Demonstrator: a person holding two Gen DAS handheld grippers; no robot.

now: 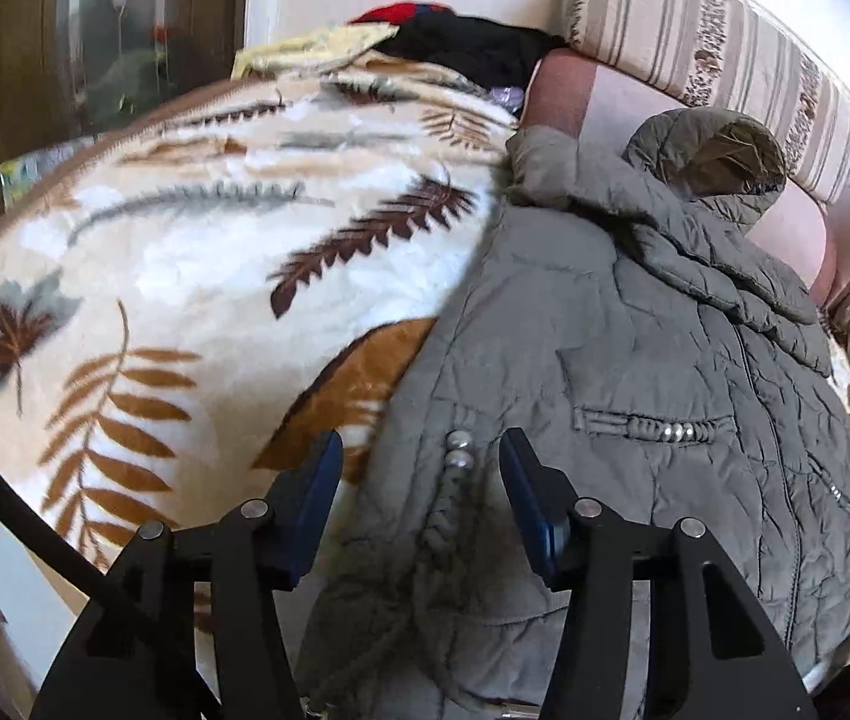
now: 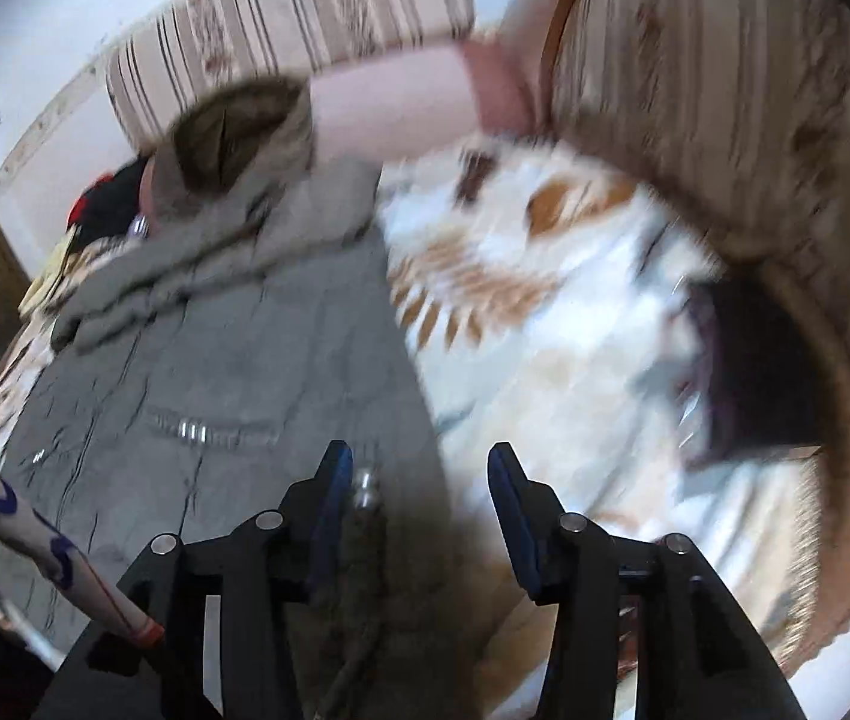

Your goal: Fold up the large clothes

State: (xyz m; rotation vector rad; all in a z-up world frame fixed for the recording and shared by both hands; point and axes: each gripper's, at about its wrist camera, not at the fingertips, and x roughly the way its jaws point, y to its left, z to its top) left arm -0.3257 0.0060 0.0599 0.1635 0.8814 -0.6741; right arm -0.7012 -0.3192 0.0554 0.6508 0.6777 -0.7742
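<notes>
A grey quilted hooded jacket (image 1: 634, 324) lies spread on a leaf-patterned blanket (image 1: 197, 252), hood toward the cushions. My left gripper (image 1: 422, 459) sits at the jacket's left hem by two pearl buttons (image 1: 457, 450). Bunched fabric fills the space between its blue pads, which are shut on it. In the blurred right wrist view my right gripper (image 2: 419, 468) hovers over the jacket's (image 2: 215, 360) right edge. That edge and a button (image 2: 368, 489) lie against the left finger (image 2: 335, 480), with bare blanket (image 2: 544, 324) showing before the right finger. Its jaws are open.
Striped cushions (image 1: 712, 54) line the far side, and a striped sofa arm (image 2: 724, 96) curves along the right. Black and red clothes (image 1: 460, 42) are piled at the blanket's far end. A dark item (image 2: 760, 372) lies by the sofa arm. A person's sleeve (image 2: 35, 546) shows at lower left.
</notes>
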